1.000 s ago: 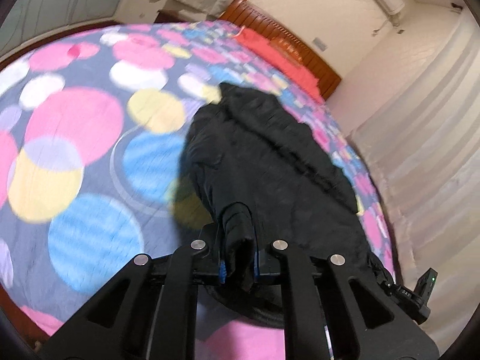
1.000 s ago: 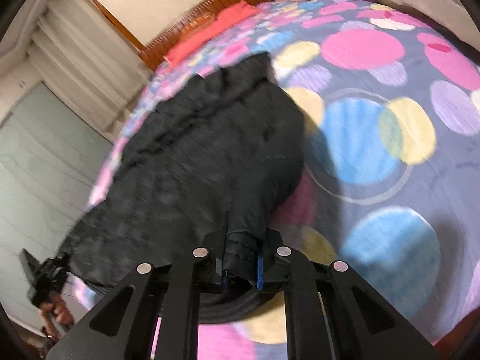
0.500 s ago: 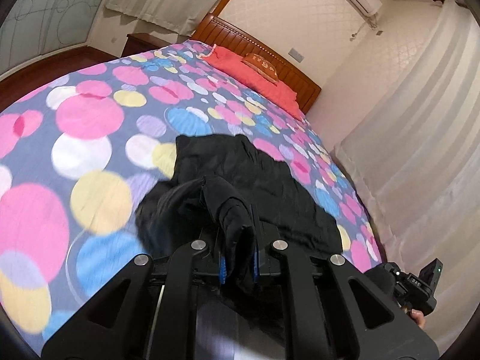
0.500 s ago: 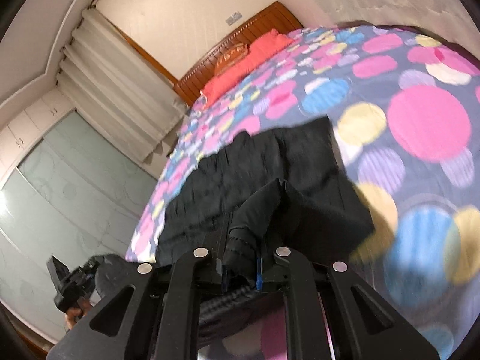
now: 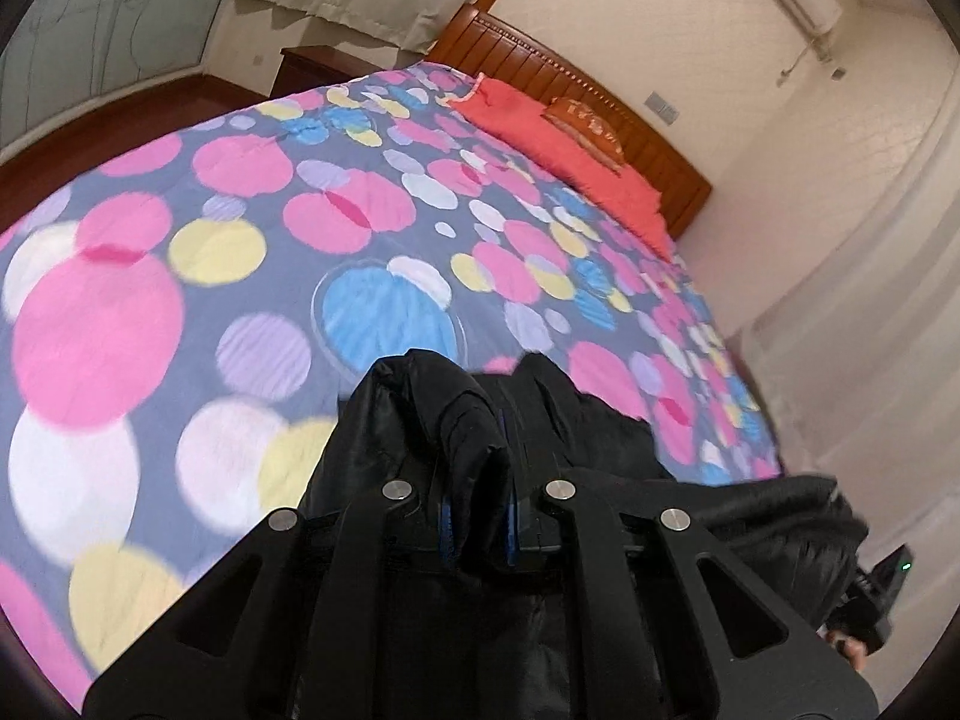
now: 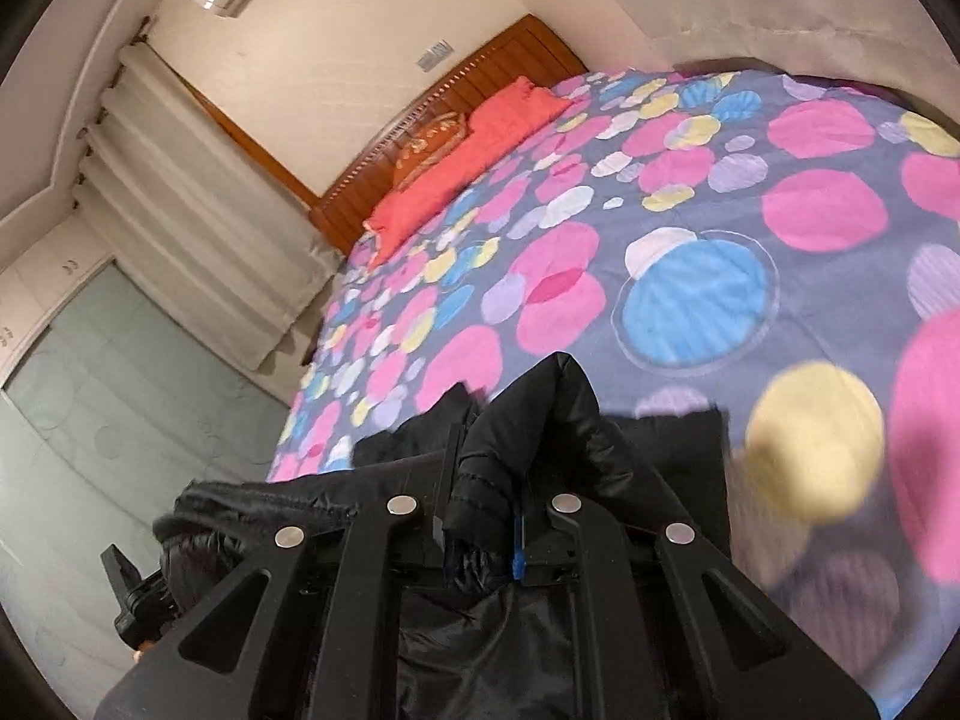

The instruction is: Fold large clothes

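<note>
A large black padded jacket is lifted over the near end of a bed. My left gripper is shut on a bunched fold of the jacket, which rises between the jaws. My right gripper is shut on another quilted fold of the same jacket. The cloth hangs between the two grippers and drapes below them; its lower part is hidden by the gripper frames. The other gripper shows at the lower right of the left wrist view and at the lower left of the right wrist view.
The bed carries a grey quilt with pink, blue and yellow circles. Red pillows lie against a wooden headboard. Pale curtains and a glass-fronted wardrobe stand beside the bed.
Both grippers have lifted and carried the jacket's near edge toward the headboard; the jacket that lay spread out is now bunched close under the grippers, and more bare quilt shows ahead.
</note>
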{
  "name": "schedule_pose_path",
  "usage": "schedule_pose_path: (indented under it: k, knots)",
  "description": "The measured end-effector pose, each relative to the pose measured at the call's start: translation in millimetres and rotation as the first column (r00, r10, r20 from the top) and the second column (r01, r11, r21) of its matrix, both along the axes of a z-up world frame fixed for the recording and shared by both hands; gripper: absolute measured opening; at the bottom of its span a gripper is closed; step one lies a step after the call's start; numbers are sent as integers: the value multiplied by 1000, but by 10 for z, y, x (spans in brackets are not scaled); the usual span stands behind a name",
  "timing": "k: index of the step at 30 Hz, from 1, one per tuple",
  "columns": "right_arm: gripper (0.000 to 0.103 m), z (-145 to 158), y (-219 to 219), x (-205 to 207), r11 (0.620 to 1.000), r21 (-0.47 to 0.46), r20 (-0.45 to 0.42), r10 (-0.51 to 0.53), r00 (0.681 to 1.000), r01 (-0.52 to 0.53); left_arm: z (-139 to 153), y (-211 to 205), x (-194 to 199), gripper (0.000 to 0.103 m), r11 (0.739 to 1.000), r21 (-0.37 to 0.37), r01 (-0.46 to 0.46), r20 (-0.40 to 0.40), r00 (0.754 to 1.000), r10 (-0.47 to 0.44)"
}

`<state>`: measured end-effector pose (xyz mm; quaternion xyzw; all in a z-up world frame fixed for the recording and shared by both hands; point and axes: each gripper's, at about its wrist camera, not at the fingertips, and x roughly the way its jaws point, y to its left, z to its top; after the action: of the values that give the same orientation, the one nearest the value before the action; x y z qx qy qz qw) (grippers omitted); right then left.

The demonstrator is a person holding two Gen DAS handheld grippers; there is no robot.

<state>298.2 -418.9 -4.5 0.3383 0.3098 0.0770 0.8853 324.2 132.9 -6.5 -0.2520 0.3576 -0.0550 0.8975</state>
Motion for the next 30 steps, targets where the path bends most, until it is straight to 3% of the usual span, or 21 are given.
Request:
schedule_pose_path:
  k: [7,11,14,15,18,20,23,27,30]
  knots:
    - [12,-538,-39,869,999,-43,-139,-17,990,12,-407,-178,859,11,993,115,-5,-91,996,16]
    - [15,-906,-39,1137,999,-37,-213,-25,977,18,-656,-263,1100,11,986,166,12,-131,991,10]
    - [20,-997,-41,1179,999,-26,-226,-25,974,20,-747,-311,1173,16,979,200,38,-139,990,-10]
    - [21,-997,-44,1183,1000,-23,-225,-19,974,14,-749,-299,1165,19,981,189,44,-135,991,-19]
    - [27,-940,-76,1141,1000,-7,-217,7,976,-8,-689,-218,1120,43,991,122,61,-116,992,-47]
    - [40,-873,-124,1083,1000,11,-200,15,980,-13,-584,-161,1050,63,993,106,47,-79,996,-39]
    - [69,-697,-205,943,1000,15,-147,-18,989,20,-383,-64,932,70,996,89,20,-22,1000,-18]
    - [69,-449,-122,741,999,-20,-82,-41,996,40,-164,37,669,70,999,53,-7,22,1000,6]
    - [69,-313,243,600,991,-133,-57,-11,998,3,-167,-123,404,70,996,83,25,32,999,-28]
